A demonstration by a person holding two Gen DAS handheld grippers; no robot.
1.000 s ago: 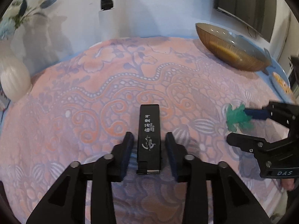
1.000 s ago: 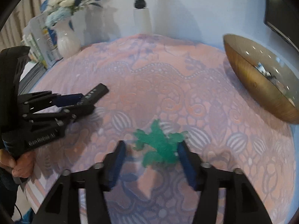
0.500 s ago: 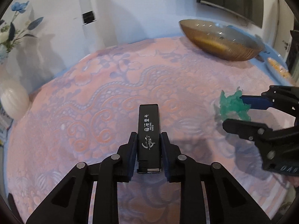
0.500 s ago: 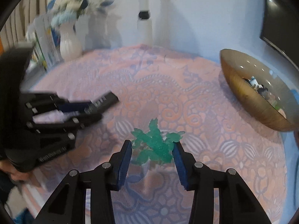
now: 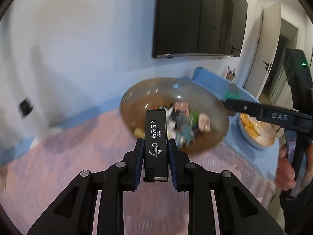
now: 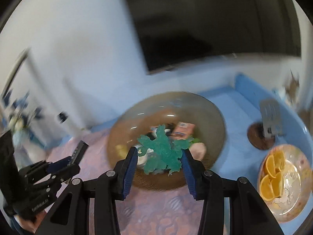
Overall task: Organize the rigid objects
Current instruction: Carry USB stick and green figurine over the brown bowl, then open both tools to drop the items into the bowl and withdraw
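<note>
The left gripper (image 5: pixel 155 157) is squeezing a black stick (image 5: pixel 156 141) with white writing on it, its jaws pressed tight on both long sides. The stick is pointing out past the tips. The right gripper (image 6: pixel 159 164) is holding a green toy (image 6: pixel 162 152) with spiky arms, its jaws set narrow and pinching the toy's edges.

A moment ago both things were lying on the pink patterned cloth (image 5: pixel 64 156), with the jaws still open around them. Now both are lifted up off the cloth and the hands are swinging them over. The pictures are smeary from the fast move.

Just past both sets of tips, the big brown bowl (image 6: pixel 213 113) is sitting with other small things already inside. So the picking up is done, and I think dropping them into the bowl is coming next. Off to the right, a little dish of orange slices (image 6: pixel 273 168) is sitting on the blue table (image 6: pixel 234 105).
</note>
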